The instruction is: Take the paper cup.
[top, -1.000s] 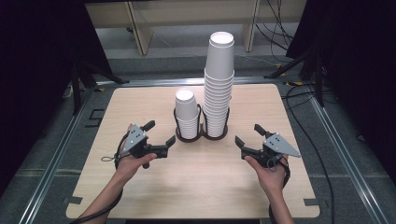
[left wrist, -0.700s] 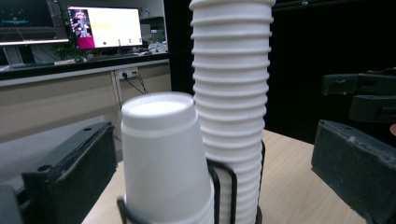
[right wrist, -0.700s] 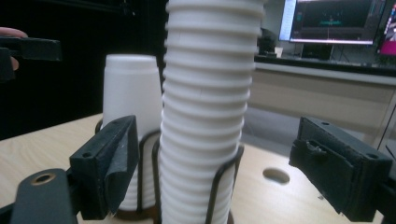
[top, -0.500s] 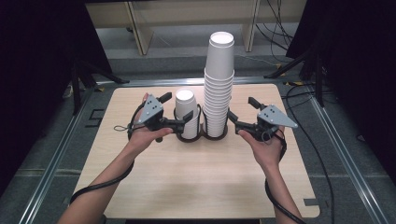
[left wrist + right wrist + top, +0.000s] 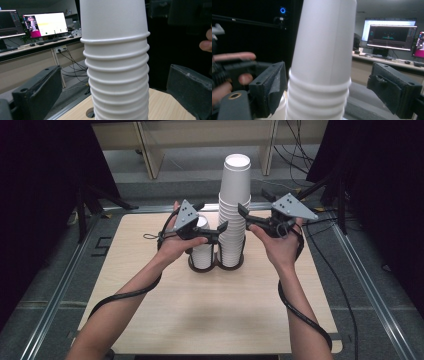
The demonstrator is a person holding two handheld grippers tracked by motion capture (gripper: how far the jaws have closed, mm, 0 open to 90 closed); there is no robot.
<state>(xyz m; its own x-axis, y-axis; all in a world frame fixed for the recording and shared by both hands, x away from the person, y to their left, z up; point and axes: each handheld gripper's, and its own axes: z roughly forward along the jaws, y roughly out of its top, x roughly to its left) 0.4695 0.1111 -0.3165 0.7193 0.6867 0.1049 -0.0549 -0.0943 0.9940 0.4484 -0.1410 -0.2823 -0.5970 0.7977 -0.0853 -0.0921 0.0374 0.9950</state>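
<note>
Two grippers flank the tall cup stack (image 5: 234, 215), which stands in the right ring of a dark holder (image 5: 216, 265) at the middle of the table (image 5: 150, 310), and the risks run from left to right. At the left, the left gripper (image 5: 223, 226) has its jaws spread open around the lower rims of the stack, pads clear of the paper (in the left gripper view there is air on both sides); a squeeze there could crush the thin walls or clamp several cups at once. Just beside it, the short cup stack (image 5: 201, 242) in the left ring could be knocked by that hand. At the right, the right gripper (image 5: 241, 212) likewise stands open, level with the top cup; an off-centre pull could tip the whole column
</note>
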